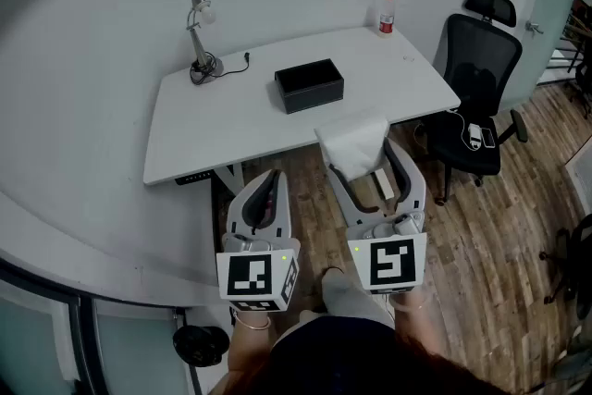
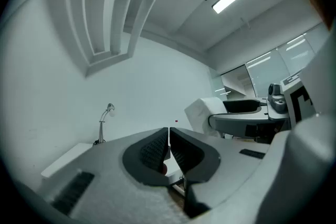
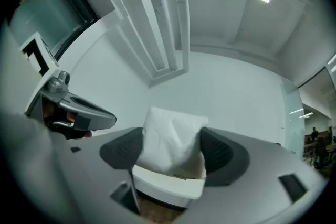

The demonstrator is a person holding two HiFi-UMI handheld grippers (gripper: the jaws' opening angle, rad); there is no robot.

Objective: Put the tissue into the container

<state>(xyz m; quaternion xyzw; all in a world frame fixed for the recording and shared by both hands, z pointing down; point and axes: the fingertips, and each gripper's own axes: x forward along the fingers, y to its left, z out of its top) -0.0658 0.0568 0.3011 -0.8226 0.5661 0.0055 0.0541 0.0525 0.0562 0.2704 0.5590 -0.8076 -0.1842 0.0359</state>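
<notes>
Nearest, low in front of the person and over the wooden floor point(image 1: 310, 213): left gripper point(image 1: 268, 185), clenched, ribbed pads pressed flat together with nothing between them. Just beside it, on the right and reaching a little further forward: right gripper point(image 1: 370, 162), jaws spread wide and grasping the tissue point(image 1: 354, 143). Soft white pack, squeezed by a pad on either side, its puffed top sticking out past the fingertips. Held in the air at the near edge of the white table point(image 1: 213, 129); from the head view, hard to tell whether already above the tabletop or just short of it. Further on, near the middle of the table, well apart from the tissue: black box-shaped container point(image 1: 309, 85). At the far left corner, a desk lamp point(image 1: 199, 37) with its cable trailing; at the far right edge, a bottle point(image 1: 386, 15) with a red cap. To the right of the table, a black office chair point(image 1: 476, 79).
</notes>
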